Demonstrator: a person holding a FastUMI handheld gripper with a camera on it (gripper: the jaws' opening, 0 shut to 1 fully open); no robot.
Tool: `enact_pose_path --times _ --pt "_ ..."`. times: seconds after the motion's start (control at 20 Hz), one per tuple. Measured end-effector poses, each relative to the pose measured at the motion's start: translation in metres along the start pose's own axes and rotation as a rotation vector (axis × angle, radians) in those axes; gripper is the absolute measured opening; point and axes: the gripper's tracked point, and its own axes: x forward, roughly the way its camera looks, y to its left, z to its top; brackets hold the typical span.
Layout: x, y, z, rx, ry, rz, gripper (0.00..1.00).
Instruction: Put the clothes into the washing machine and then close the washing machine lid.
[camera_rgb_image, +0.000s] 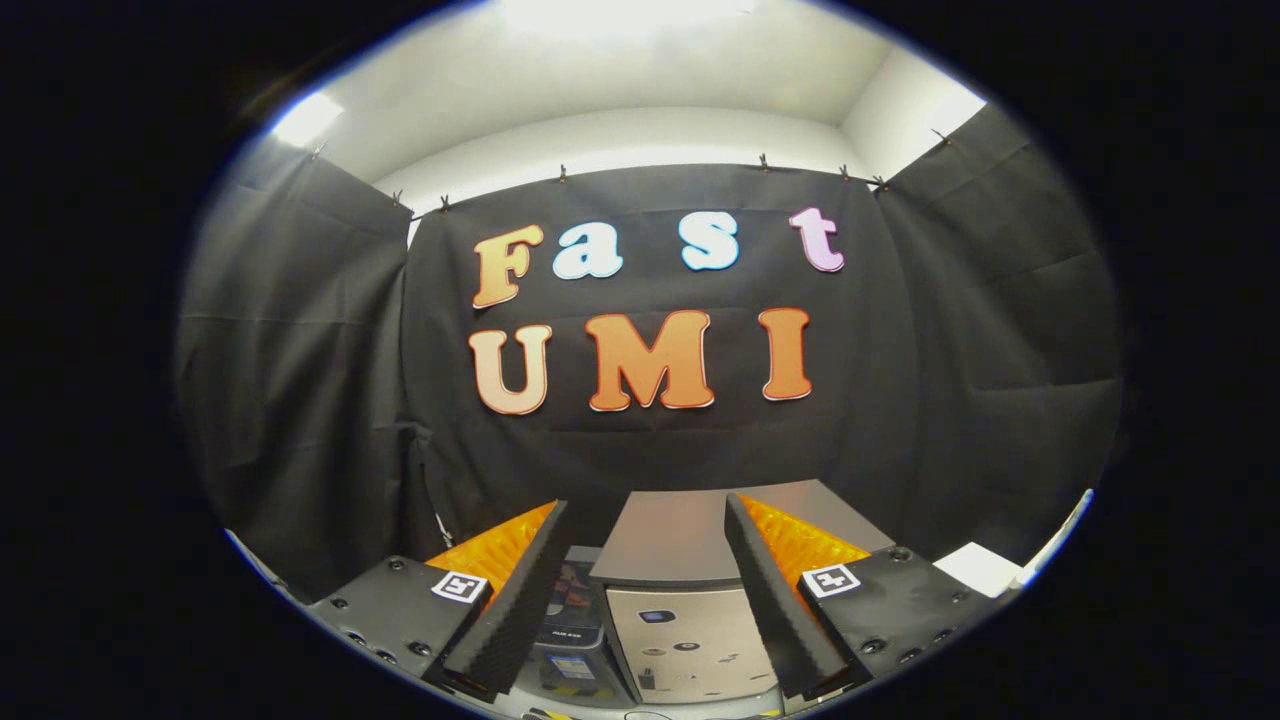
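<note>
My gripper (645, 520) is held high with its two fingers (520, 590) spread apart and nothing between them. Between and below the fingers I see the washing machine (690, 640), a silver-grey box with its flat lid (680, 535) lying down on top and a front panel with small marks. No clothes can be made out from here.
A dark container with labels (570, 630) stands beside the machine, just left of it. Black cloth walls close off the booth behind and on both sides. A white object (980, 568) lies low to the right, past the right finger.
</note>
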Motion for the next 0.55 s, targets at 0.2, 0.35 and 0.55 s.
enact_pose_path --times 0.2,0.35,0.55 --pt "-0.013 -0.016 0.002 0.009 -0.017 -0.04 0.98" --pt "-0.018 -0.02 -0.001 0.013 -0.018 -0.043 0.98" --pt "-0.021 -0.025 -0.004 0.013 -0.01 -0.045 0.98"
